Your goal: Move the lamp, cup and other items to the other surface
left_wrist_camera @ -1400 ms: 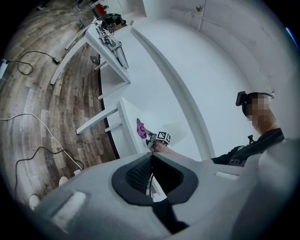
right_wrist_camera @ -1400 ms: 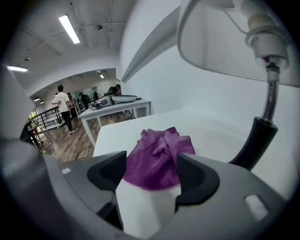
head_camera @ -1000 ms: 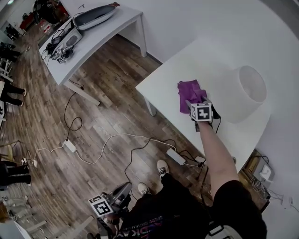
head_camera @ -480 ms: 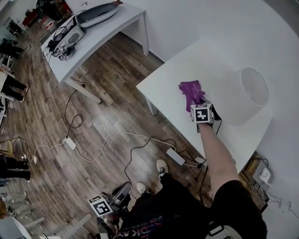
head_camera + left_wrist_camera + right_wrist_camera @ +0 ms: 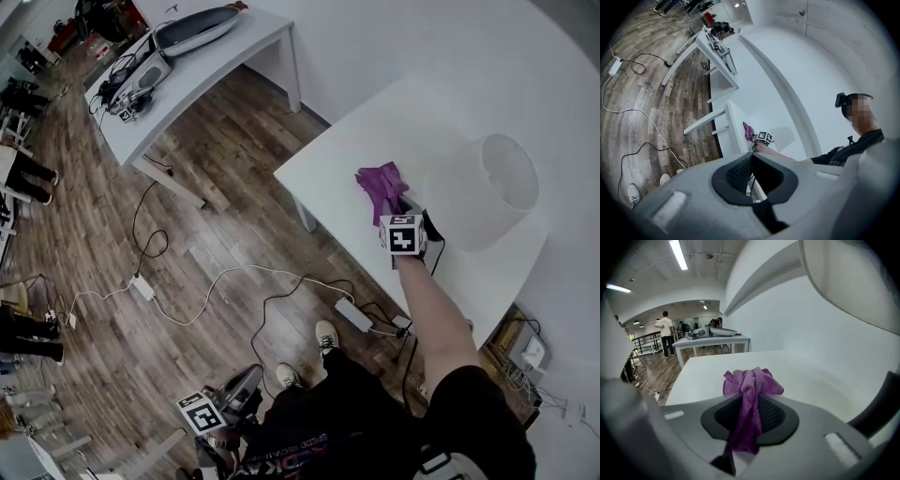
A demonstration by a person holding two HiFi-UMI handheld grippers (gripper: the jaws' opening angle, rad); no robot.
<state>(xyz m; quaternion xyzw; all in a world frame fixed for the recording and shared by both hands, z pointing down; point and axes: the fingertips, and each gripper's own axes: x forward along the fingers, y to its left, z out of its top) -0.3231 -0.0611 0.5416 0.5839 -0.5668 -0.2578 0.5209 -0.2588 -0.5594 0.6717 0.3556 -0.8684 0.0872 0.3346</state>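
Observation:
A purple cloth (image 5: 380, 183) lies bunched on the white table (image 5: 328, 164), next to a white lamp shade (image 5: 502, 187). My right gripper (image 5: 397, 212) reaches over the table's near edge. Its jaws are closing, and the cloth (image 5: 751, 385) is pinched between the pads with its folds standing up in front. The lamp shade (image 5: 853, 282) looms at the upper right of the right gripper view. My left gripper (image 5: 246, 380) hangs low beside the person's legs, above the floor. Its jaws (image 5: 751, 157) are shut with nothing in them. No cup shows in any view.
A second white table (image 5: 187, 89) stands at the back left with a grey tray and some devices on it. Cables and a power strip (image 5: 354, 314) run over the wooden floor below the near table. A person (image 5: 665, 333) stands far off in the room.
The right gripper has shut on the cloth and drawn slightly back toward the person. The cloth has gathered into a bunch. The left gripper has stayed put.

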